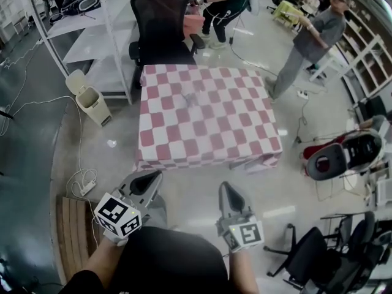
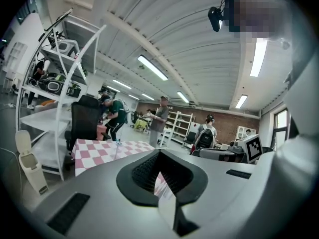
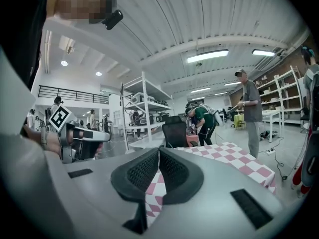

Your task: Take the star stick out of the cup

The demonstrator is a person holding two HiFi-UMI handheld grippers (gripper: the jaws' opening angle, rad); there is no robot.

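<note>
A table with a red-and-white checkered cloth (image 1: pixel 208 133) stands ahead on the floor. Near its middle is a small clear cup with a thin stick (image 1: pixel 189 98); in the left gripper view the stick (image 2: pixel 117 147) shows as a fine upright line above the cloth. Both grippers are held low, short of the table's near edge and well away from the cup. My left gripper (image 1: pixel 153 175) has its jaws together with nothing in them, tips meeting (image 2: pixel 159 151). My right gripper (image 1: pixel 228 187) is shut and empty too (image 3: pixel 158 148).
A black office chair (image 1: pixel 160 26) stands behind the table. A white bin (image 1: pixel 90 97) and a white shelf rack (image 1: pixel 92 35) are at the left. People stand at the back and right. More chairs (image 1: pixel 343 155) are at the right, and a wooden pallet (image 1: pixel 73 237) and cables on the floor at the left.
</note>
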